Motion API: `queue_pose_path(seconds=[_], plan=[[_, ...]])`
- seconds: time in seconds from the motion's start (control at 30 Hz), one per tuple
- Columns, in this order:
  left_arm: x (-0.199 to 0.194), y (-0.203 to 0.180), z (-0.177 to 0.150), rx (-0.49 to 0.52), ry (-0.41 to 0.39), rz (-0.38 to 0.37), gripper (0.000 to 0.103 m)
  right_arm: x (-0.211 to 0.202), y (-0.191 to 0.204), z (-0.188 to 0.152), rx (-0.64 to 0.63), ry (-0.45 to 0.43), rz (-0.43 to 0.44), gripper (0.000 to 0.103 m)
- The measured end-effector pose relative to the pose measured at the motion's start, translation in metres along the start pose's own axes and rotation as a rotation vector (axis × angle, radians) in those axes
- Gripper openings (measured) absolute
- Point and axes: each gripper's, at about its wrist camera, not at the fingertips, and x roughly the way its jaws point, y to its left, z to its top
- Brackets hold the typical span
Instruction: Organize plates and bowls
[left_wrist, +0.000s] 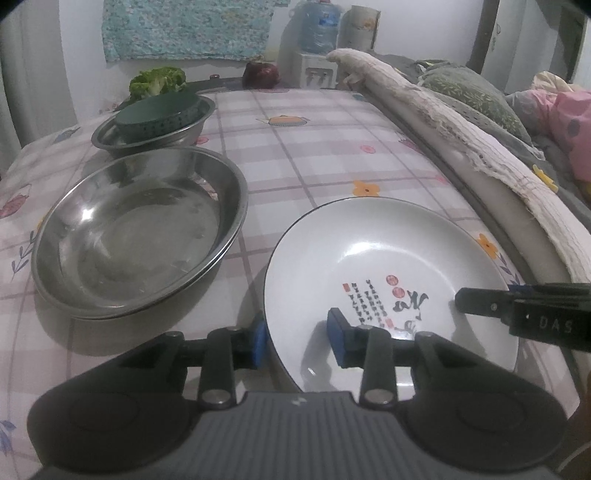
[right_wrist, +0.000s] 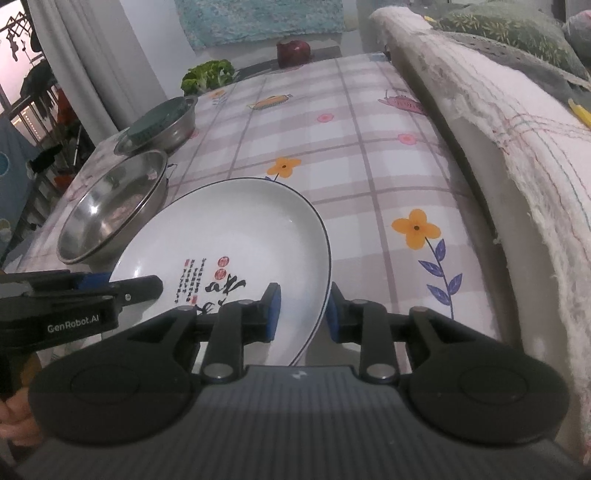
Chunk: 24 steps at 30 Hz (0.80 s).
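Grippers are straddling opposite edges of one white plate (left_wrist: 388, 266) lying low and right of centre in the left wrist view. The left gripper (left_wrist: 299, 341) is standing with its jaws apart around the plate's near-left rim, one blue pad (left_wrist: 338, 341) over the inside of the plate and the other outside the rim; a gap is showing at the inner pad, so it is not pressing. The right gripper (right_wrist: 303, 314) is sitting the same way on the plate's right rim, low and central in its own view, jaws parted with the rim between them; whether its outer pad is touching the rim cannot be told. Each gripper is also showing in the other's view, at the frame edge.

The plate is looking glossy and shallow, with a thin dark line around its edge and black calligraphy with red seals printed in its well. It is resting on the table (left_wrist: 332, 147), which is wearing a checked cloth with flower prints.

Left of the plate, two stacked steel basins (left_wrist: 136, 232) are sitting nested and holding nothing else. Beyond them, toward the upper left, a smaller steel bowl (left_wrist: 110, 142) is holding an upturned green strainer (left_wrist: 159, 112). Leafy greens (left_wrist: 157, 81) and a dark red vegetable (left_wrist: 260, 74) are lying at the table's far end.
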Motion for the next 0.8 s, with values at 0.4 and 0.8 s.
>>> queue_pose_path(seconds=[0.4, 0.8], plan=[[-0.011, 0.000, -0.008, -0.016, 0.008, 0.059, 0.036, 0.008, 0.011, 0.005, -0.039, -0.014, -0.003, 0.027], [-0.010, 0.000, -0.009, -0.022, 0.005, 0.067, 0.041, 0.010, 0.018, 0.004, -0.087, -0.032, -0.012, 0.027]])
